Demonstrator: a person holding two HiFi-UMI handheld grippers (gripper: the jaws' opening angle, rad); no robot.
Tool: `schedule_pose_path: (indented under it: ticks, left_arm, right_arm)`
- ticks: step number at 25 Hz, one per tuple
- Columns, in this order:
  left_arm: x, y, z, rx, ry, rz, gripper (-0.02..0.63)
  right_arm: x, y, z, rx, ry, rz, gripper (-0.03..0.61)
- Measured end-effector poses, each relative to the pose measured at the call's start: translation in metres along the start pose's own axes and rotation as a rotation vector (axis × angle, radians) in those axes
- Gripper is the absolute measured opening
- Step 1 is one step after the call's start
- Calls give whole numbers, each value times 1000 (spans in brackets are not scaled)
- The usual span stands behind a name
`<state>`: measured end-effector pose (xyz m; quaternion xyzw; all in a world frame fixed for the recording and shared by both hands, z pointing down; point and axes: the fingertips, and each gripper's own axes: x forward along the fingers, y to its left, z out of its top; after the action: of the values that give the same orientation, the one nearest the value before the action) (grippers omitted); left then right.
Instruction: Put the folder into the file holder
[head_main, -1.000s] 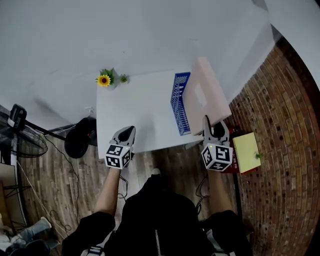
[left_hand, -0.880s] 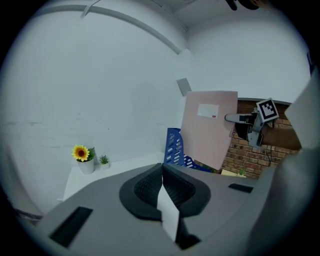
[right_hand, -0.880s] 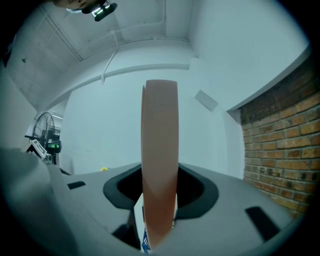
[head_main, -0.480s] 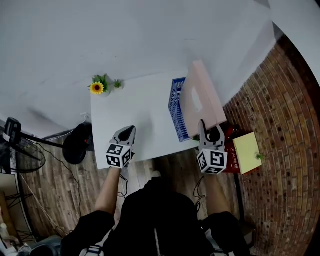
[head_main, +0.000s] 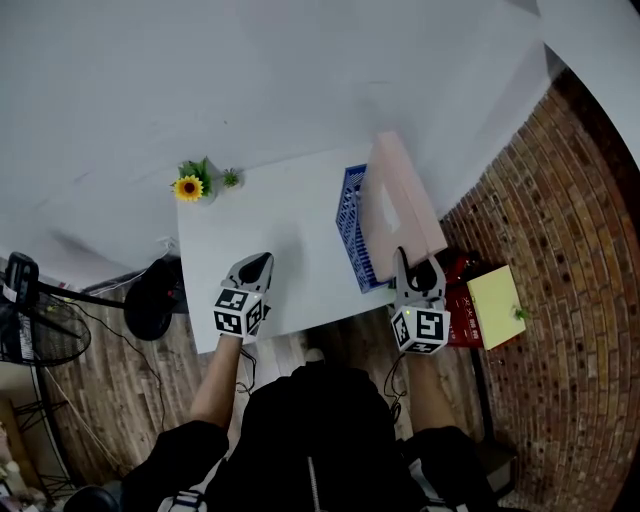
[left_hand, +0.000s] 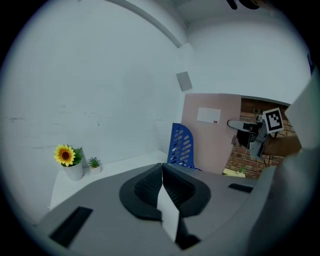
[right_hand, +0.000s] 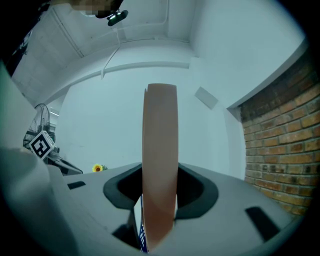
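Observation:
A tall pink folder (head_main: 405, 195) stands upright on edge right beside the blue slotted file holder (head_main: 351, 222), on its right side, at the right end of the white table (head_main: 265, 215). My right gripper (head_main: 418, 263) is shut on the folder's near edge. In the right gripper view the folder (right_hand: 160, 145) rises between the jaws of the right gripper (right_hand: 160, 172). My left gripper (head_main: 260, 260) hovers over the table's front edge, shut and empty. In the left gripper view its pads meet at the left gripper (left_hand: 161, 166), with the folder (left_hand: 210, 140) and holder (left_hand: 181, 146) ahead.
A sunflower in a white pot (head_main: 188, 187) and a tiny green plant (head_main: 230, 178) stand at the table's far left corner. A brick wall (head_main: 560, 300) runs on the right, with a yellow box (head_main: 493, 305) on the floor. A black stand (head_main: 150, 300) sits left of the table.
The right gripper has sunk a little with the folder, which now stands closer against the holder. The left gripper has moved further in over the table's front edge.

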<state>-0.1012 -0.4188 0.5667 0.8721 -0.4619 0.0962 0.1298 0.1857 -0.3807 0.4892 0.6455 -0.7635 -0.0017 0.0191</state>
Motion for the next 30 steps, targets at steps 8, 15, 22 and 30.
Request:
schedule_pose_path:
  ticks: [8,15,22,30]
  left_arm:
    - [5,8,-3,1,15,-9,23]
    - [9,14,-4,-6,19,9,23]
    - [9,17,-6,-6,26,27,24]
    - [3,21,-12,-9,37,48,24]
  right_arm:
    - [6,5,-6,-10,-8,-6,173]
    - [13,5,-30,-18,28,2,175]
    - [20,1,-55,-7,66,6,176]
    - [22,0,-80,-1,106,12,182]
